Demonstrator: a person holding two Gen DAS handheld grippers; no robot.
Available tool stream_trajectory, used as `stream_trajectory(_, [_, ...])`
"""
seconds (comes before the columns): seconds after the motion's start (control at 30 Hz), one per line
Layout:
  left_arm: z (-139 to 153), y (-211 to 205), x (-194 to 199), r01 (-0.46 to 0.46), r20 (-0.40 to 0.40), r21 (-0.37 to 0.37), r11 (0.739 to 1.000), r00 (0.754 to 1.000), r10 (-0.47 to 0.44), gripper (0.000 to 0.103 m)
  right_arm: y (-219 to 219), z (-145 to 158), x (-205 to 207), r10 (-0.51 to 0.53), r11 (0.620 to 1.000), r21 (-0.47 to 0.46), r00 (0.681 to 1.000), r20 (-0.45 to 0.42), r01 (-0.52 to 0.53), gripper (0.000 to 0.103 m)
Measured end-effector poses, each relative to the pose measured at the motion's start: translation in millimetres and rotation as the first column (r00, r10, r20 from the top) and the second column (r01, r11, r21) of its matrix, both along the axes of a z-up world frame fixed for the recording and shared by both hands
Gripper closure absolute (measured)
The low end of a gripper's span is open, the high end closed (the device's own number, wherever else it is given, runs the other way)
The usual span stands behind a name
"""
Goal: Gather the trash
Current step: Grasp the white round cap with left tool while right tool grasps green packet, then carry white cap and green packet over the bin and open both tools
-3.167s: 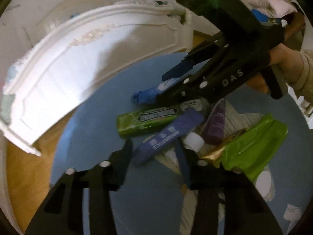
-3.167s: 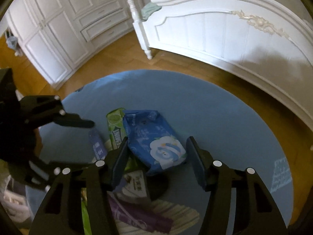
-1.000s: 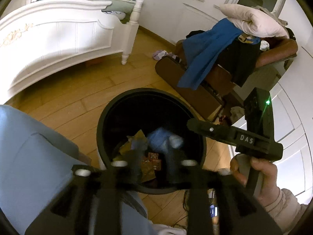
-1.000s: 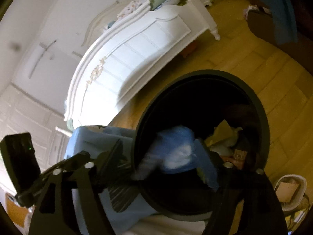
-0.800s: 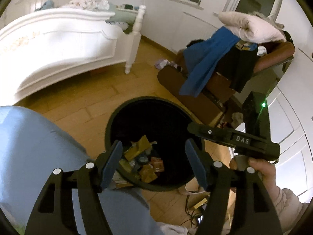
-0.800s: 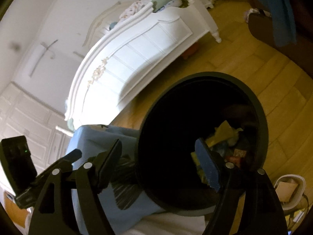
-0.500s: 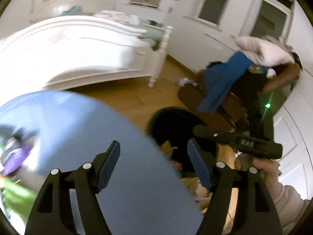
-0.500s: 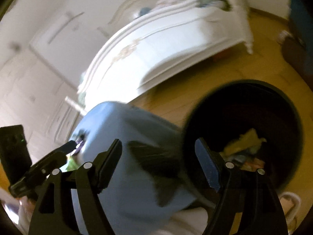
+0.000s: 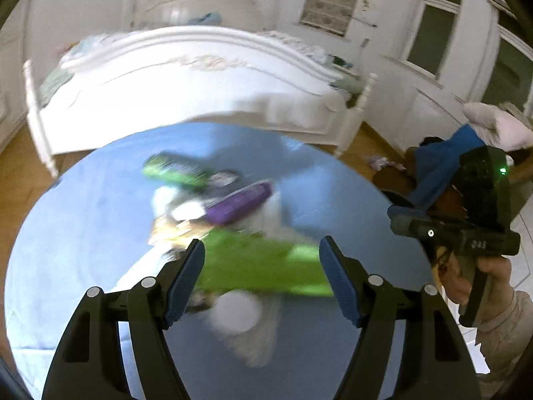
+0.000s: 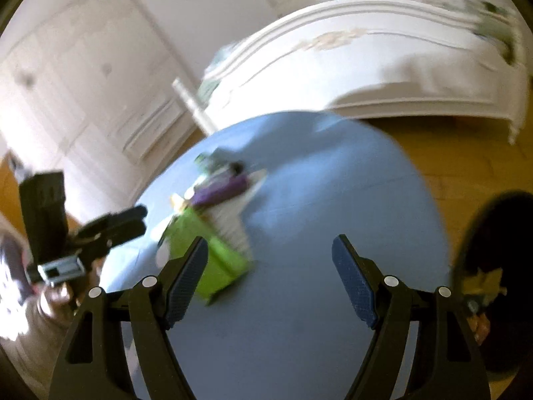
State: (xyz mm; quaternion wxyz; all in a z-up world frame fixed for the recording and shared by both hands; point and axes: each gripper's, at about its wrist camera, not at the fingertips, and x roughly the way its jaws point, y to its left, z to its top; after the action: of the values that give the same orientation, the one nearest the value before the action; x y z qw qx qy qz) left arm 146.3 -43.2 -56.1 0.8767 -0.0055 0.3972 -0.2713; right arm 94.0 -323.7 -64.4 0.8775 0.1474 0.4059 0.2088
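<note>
A white bed (image 9: 186,100) with a carved footboard fills the back of the room, on a wooden floor (image 10: 459,160). In front of it stands a round table with a blue top (image 9: 83,233), and the trash still to be collected lies in a blurred heap near the middle of that top. At the right edge of the right wrist view a black bin (image 10: 493,266) stands beside the table, with yellowish scraps (image 10: 486,280) showing inside it. Largest in the heap is a bright green packet (image 9: 266,263), nearest the cameras; behind it lies a purple packet (image 9: 240,201), and beyond that a second, slimmer green packet (image 9: 173,170). White paper or plastic pieces (image 9: 236,310) lie among them, too smeared to tell apart. The left gripper (image 9: 261,273) hangs over the near side of the heap, its jaws just having opened and now standing well apart with nothing pinched between them; the big green packet shows in the gap but lies on the table below. The right gripper (image 10: 269,273) hangs over bare blue tabletop just right of the heap, its jaws likewise spread wide and empty. A hand (image 9: 479,276) in a pale sleeve grips the right gripper's handle.
</note>
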Motion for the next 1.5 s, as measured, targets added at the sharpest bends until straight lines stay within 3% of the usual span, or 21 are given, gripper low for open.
stream_trajectory(0.17, [-15.1,28.7,4.9,-0.024,-0.061,0.004,1.000,0.998,0.024,0.033,60.4,-5.5,12.6,0.151,0.982,-0.111,0.989,-0.004,-0.150,0.027])
stream_trajectory(0.33, [-22.6,33.4,-4.0,0.032,-0.064,0.026,0.999,0.998,-0.030,0.033,99.5,-18.1,24.8,0.273,0.936,-0.217,0.961,-0.047,-0.276,0.023])
stream_trajectory(0.5, [-26.2,24.1,-14.1,0.108,-0.043,0.063,0.992,0.994,-0.105,0.033,109.5,-30.4,35.5,0.299,0.909,-0.282,0.952,-0.070,-0.306,0.022])
stream_trajectory(0.57, [-28.9,16.4,-17.3,0.131,-0.033,0.093,0.987,0.991,-0.129,0.033,108.3,-30.4,38.6,0.292,0.908,-0.295,0.954,-0.069,-0.299,0.046])
stream_trajectory(0.67, [-33.6,6.5,-18.7,0.145,-0.024,0.128,0.981,0.989,-0.144,0.033,103.1,-29.3,40.1,0.283,0.919,-0.263,0.956,-0.079,-0.294,0.071])
stream_trajectory(0.73, [-36.9,-1.0,-17.9,0.151,-0.025,0.144,0.978,0.988,-0.149,0.034,99.7,-27.4,40.4,0.273,0.930,-0.234,0.959,-0.078,-0.284,0.078])
stream_trajectory(0.83, [-45.9,-12.3,-15.1,0.160,-0.050,0.178,0.971,0.987,-0.154,0.055,87.1,-20.7,31.0,0.248,0.947,-0.195,0.967,-0.056,-0.254,0.084])
stream_trajectory(0.9, [-47.6,-16.6,-14.4,0.149,-0.036,0.212,0.966,0.989,-0.145,0.067,79.1,-16.3,24.0,0.231,0.958,-0.167,0.972,-0.038,-0.234,0.085])
stream_trajectory(1.27, [-27.1,2.8,-29.0,0.105,0.002,0.103,0.989,0.994,-0.106,0.067,26.6,-7.1,-3.7,0.172,0.984,0.043,0.985,-0.007,-0.171,0.085])
stream_trajectory(1.5, [-3.6,-17.9,-35.5,0.104,0.024,0.057,0.993,0.994,-0.106,0.067,-24.0,3.4,-25.7,0.075,0.986,0.143,0.996,0.049,-0.082,0.085])
